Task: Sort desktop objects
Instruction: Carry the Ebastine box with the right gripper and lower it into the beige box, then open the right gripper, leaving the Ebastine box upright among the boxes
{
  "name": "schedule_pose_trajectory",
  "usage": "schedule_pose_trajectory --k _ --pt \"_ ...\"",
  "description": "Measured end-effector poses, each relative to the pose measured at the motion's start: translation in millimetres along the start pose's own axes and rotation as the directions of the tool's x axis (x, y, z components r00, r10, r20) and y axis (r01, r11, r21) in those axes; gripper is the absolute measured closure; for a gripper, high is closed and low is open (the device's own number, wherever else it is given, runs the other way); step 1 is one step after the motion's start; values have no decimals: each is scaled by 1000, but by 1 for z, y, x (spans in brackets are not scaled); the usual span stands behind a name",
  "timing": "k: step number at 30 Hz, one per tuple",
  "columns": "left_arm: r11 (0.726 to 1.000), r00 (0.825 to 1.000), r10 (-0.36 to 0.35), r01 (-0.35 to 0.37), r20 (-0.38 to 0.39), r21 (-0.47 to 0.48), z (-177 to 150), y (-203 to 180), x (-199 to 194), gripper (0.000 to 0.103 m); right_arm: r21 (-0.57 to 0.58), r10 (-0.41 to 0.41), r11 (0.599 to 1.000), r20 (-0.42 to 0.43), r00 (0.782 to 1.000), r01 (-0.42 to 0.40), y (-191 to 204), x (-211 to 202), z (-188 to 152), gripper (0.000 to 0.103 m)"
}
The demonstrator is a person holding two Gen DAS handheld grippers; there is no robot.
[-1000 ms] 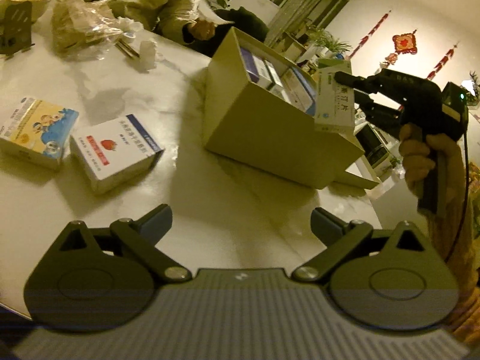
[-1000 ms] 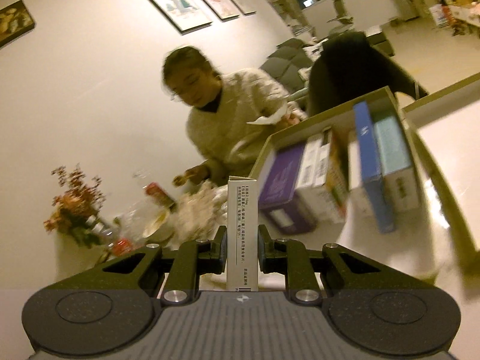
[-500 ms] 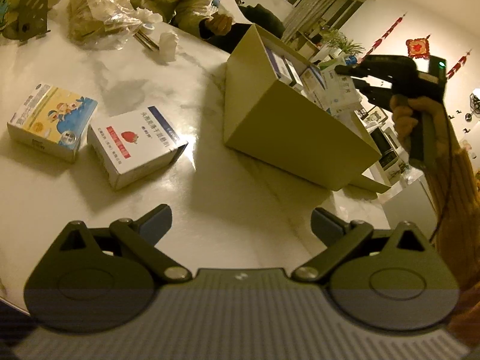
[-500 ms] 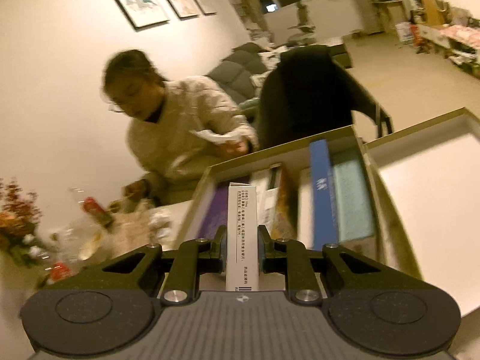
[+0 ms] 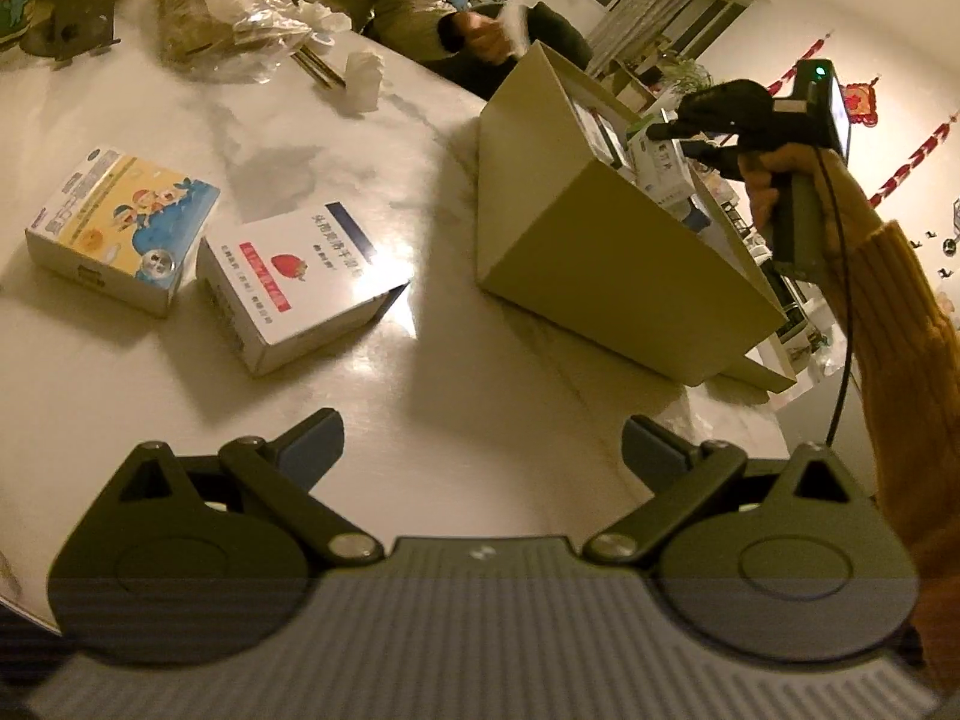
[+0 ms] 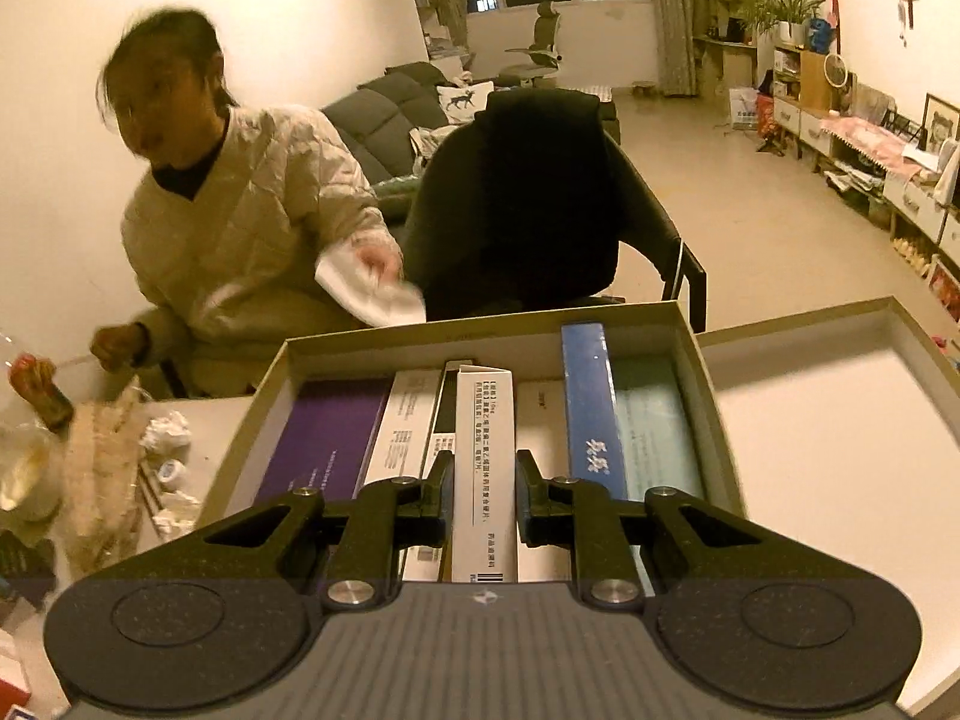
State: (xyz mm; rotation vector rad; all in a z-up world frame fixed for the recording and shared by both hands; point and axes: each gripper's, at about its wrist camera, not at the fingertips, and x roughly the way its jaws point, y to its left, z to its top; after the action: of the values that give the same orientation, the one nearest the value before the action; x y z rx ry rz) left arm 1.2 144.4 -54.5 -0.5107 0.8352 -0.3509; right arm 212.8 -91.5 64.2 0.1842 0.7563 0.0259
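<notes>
My right gripper [image 6: 485,468] is shut on a slim white medicine box [image 6: 485,468], held upright over the open beige storage box [image 6: 708,396]. Inside stand a purple box [image 6: 327,438], white boxes and a blue box [image 6: 591,408]. In the left wrist view the same gripper [image 5: 666,141] hangs above the storage box [image 5: 600,264] with the white box [image 5: 660,174] in it. My left gripper [image 5: 483,441] stands open and empty over the white table [image 5: 456,414]. On the table lie a strawberry-print box [image 5: 294,288] and a cartoon-print box [image 5: 120,228].
A person in a cream jacket [image 6: 240,228] sits at the table's far side, wiping with a white cloth [image 6: 372,294]. Plastic bags [image 5: 228,18], tissue and a bowl clutter the far edge. The storage box's lid [image 6: 828,420] lies open on its right. A dark chair [image 6: 522,198] stands behind.
My right gripper carried the white box from beside the storage box to over its inside and tipped downward. The left gripper stayed almost still. The seated person's hands moved.
</notes>
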Motion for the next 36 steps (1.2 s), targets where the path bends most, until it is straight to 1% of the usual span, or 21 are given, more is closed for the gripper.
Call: schedule_pose_trajectory --k 7,17,25,29,36 --pt "1000 1000 8 -8 -2 -13 -1 4 -2 2 -15 -57 998 -14 998 57 13 28 5 81" --pt "999 1000 25 -25 -4 -20 0 6 -4 2 -20 -94 995 -28 995 93 17 57 11 81" --pt "999 999 39 -39 1 -18 -1 5 -10 2 -32 -100 994 2 995 100 18 65 16 79" --pt "999 999 53 -52 13 -11 -3 3 -19 2 -37 -108 993 17 994 109 17 69 18 74" --pt "998 998 68 -68 18 -14 -3 4 -24 2 -19 -101 995 18 995 101 12 68 23 74"
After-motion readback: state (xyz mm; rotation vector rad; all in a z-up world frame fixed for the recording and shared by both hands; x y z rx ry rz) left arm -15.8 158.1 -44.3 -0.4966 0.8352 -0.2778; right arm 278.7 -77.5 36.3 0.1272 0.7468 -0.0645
